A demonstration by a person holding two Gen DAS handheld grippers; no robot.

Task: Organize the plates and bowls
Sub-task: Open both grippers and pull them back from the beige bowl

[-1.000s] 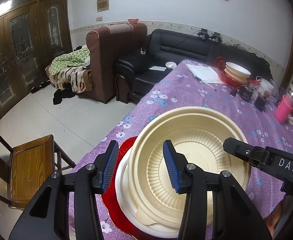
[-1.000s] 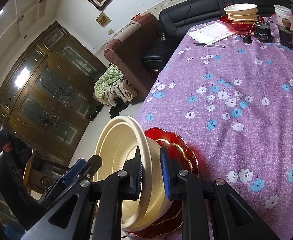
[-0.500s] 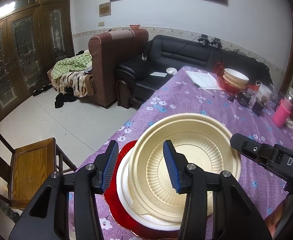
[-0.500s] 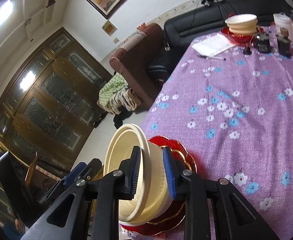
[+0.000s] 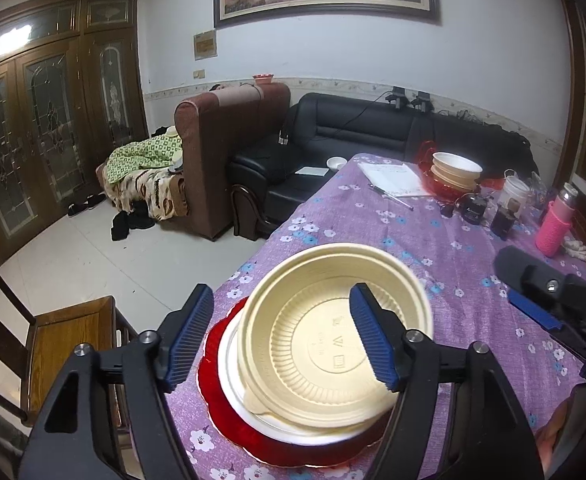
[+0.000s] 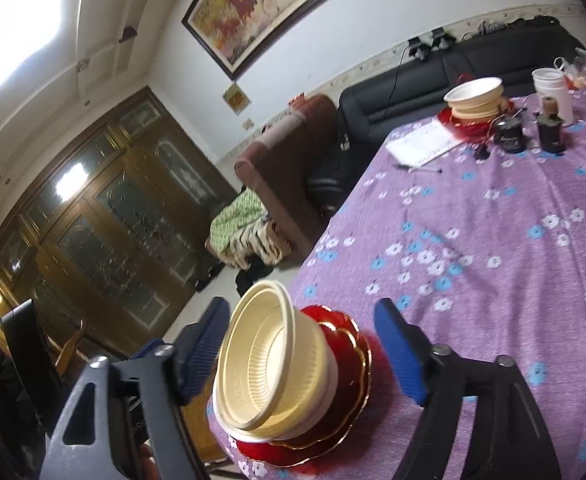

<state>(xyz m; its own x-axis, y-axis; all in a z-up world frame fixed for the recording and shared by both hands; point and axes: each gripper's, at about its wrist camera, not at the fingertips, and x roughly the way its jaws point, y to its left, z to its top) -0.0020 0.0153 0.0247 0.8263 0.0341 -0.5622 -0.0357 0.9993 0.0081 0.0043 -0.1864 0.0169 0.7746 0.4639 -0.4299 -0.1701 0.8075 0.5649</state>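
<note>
The cream bowl (image 5: 333, 344) is seen tilted on a white plate (image 5: 233, 364), which rests on a red plate (image 5: 213, 392) at the near corner of the purple flowered tablecloth (image 5: 445, 240); the left gripper (image 5: 281, 336) stands with its jaws spread, having just been opening, the bowl's rim framed between the pads but untouched; the right gripper (image 6: 305, 348) is likewise parted wide, its jaws just opened, nothing pressed.

The bowl is judged unsettled; it leans toward nine o'clock in the right wrist view, where the table edge lies close; a slide off the stack onto the floor could be caused by that lean, or by a pad clipping the rim as the grippers are drawn back. The whole stack sits near the corner, so a nudge could carry it over.

At one o'clock, far across the cloth, a second stack of bowls (image 5: 455, 170) is seen on a red dish; a notebook (image 5: 393, 178) with a pen (image 5: 393, 198) lies just beside it at twelve; dark jars (image 5: 473, 210) and a pink bottle (image 5: 555, 224) are crowded at two o'clock; a wooden chair (image 5: 69, 344) stands at nine, below the table edge. The cloth between the stacks lies bare.
</note>
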